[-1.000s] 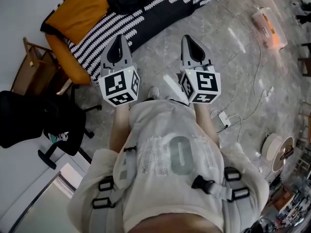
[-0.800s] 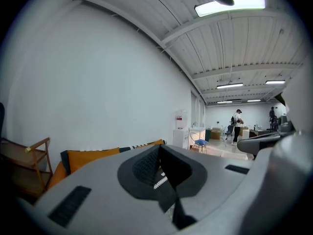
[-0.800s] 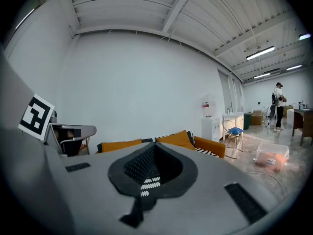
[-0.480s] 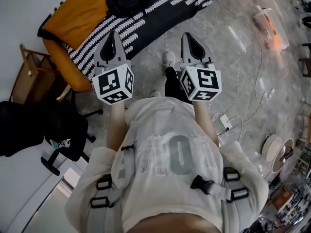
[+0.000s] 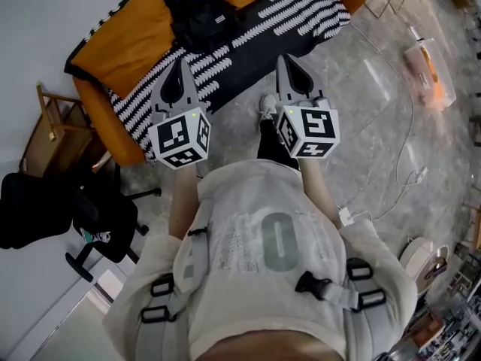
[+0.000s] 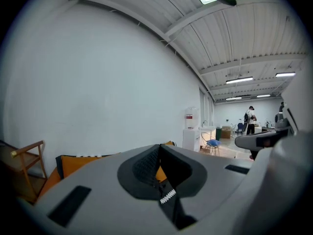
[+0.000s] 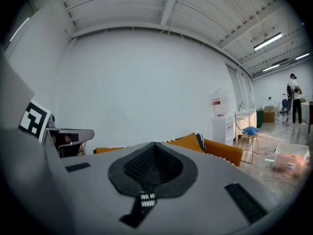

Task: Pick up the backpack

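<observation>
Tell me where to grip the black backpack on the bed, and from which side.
Come from the floor side, since the wall is behind the bed. The black backpack lies slumped flat; no handle is visible, so probably pinch a raised fold near you.

Large open hall, a lab or studio dressed partly as a home; ribbed ceiling (image 6: 230, 38) with strip lights (image 7: 267, 41); bare white wall (image 6: 98, 82); polished stone floor (image 5: 361, 111) crossed by loose cables (image 5: 411, 115); orange sofa (image 5: 113, 43) under a striped blanket (image 5: 248, 28); wooden chair (image 5: 49, 126) and office chair (image 5: 98, 216) beside it; water dispenser (image 6: 190, 131), wire chair (image 7: 248, 136) and a standing person (image 6: 250, 119) at the far end.
</observation>
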`<act>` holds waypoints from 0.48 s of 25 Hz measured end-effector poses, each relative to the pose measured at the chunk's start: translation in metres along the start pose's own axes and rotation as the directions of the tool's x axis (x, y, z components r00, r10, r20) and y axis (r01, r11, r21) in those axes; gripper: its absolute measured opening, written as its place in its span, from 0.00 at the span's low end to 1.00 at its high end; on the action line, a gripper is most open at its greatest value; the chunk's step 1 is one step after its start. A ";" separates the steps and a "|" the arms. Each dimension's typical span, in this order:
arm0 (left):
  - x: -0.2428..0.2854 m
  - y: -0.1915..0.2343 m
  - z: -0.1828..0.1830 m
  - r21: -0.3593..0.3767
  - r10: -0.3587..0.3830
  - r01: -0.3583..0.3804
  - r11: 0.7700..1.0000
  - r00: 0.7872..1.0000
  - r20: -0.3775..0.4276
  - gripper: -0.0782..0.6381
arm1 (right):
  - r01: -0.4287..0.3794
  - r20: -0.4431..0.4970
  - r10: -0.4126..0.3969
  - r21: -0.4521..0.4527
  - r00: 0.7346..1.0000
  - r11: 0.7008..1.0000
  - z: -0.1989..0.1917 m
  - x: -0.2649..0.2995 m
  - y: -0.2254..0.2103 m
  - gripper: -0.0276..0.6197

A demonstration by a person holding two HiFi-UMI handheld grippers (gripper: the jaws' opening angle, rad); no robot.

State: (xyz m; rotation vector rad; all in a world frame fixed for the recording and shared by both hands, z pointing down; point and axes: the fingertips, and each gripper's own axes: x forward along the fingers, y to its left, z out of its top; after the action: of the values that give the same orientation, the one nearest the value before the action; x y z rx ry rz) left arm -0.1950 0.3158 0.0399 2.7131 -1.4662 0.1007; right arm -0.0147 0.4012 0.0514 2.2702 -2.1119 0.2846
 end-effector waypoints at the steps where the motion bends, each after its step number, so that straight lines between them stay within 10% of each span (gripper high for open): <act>1: 0.013 -0.001 0.002 -0.002 0.008 -0.008 1.000 1.000 -0.001 0.14 | -0.007 -0.005 0.007 -0.003 1.000 1.000 0.003 0.013 -0.008 0.05; 12: 0.177 -0.011 0.021 0.000 0.128 -0.128 0.992 0.991 -0.031 0.14 | -0.109 -0.062 0.108 -0.028 0.992 0.994 0.040 0.167 -0.105 0.05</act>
State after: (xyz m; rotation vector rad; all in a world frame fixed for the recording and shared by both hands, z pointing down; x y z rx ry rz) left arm -0.0889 0.1726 0.0339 2.6019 -1.6296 0.1465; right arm 0.1048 0.2388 0.0484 2.1061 -2.1973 0.3159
